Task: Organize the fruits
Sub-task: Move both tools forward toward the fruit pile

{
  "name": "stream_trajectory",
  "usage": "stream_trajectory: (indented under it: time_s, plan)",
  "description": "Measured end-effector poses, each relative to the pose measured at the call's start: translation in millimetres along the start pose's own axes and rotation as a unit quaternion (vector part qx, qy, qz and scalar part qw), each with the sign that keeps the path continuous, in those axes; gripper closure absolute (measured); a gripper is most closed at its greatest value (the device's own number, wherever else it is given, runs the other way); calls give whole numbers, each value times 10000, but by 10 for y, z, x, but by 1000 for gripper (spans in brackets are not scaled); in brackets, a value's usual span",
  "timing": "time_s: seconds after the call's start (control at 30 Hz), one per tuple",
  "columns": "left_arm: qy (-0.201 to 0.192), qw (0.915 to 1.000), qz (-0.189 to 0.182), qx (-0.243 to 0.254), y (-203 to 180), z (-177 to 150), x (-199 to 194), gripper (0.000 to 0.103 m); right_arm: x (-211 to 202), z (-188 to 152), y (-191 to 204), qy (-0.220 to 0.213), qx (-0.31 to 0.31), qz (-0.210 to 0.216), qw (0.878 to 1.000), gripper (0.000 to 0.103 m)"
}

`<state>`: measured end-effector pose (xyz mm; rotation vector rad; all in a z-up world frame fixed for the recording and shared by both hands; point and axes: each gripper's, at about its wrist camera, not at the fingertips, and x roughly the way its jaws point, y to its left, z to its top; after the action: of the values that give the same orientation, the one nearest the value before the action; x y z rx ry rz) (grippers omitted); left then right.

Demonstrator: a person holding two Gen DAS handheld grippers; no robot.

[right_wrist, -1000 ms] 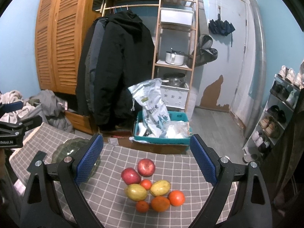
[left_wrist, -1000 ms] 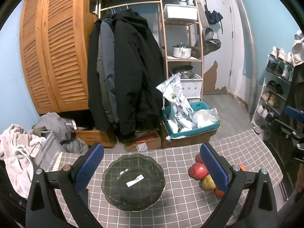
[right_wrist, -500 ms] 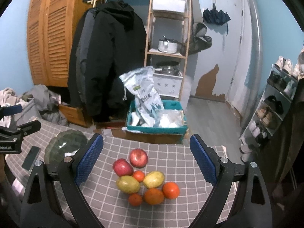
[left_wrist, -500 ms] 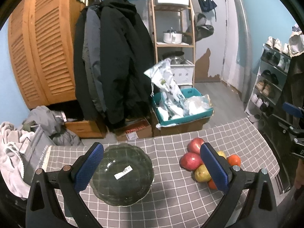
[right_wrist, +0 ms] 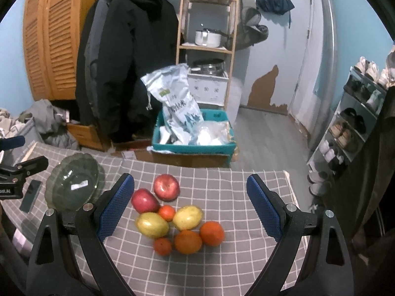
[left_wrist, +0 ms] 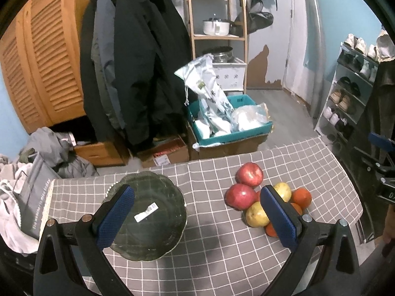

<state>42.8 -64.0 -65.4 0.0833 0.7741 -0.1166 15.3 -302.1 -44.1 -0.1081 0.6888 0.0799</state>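
Approach step, nothing picked yet: both tongs, left gripper (left_wrist: 195,212) and right gripper (right_wrist: 190,203), hang apart and empty above the cloth (right_wrist: 222,266); fruits (right_wrist: 177,218) clustered right of empty bowl (right_wrist: 72,185); next, probably right closes on one.

White lettering "nice today" on the grey bag (left_wrist: 34,194) — other words on it illegible.

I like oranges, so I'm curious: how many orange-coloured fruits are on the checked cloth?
4, all in the fruit cluster: a small one between the yellow fruits, a small one nearest the camera, and two large ones side by side. More may hide behind.
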Motion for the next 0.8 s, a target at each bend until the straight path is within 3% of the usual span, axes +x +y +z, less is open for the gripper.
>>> stream_trajectory:
  time_s: [0.3,0.8]
  plan:
    - [348,9993,-20,127,-183,-45,275,1,272,-168,-166,425,71,-112,9990,12]
    - [1082,9935,-354,73,-501,-229,855,1,749,-495,-464,1165,286,-234,9925,12]
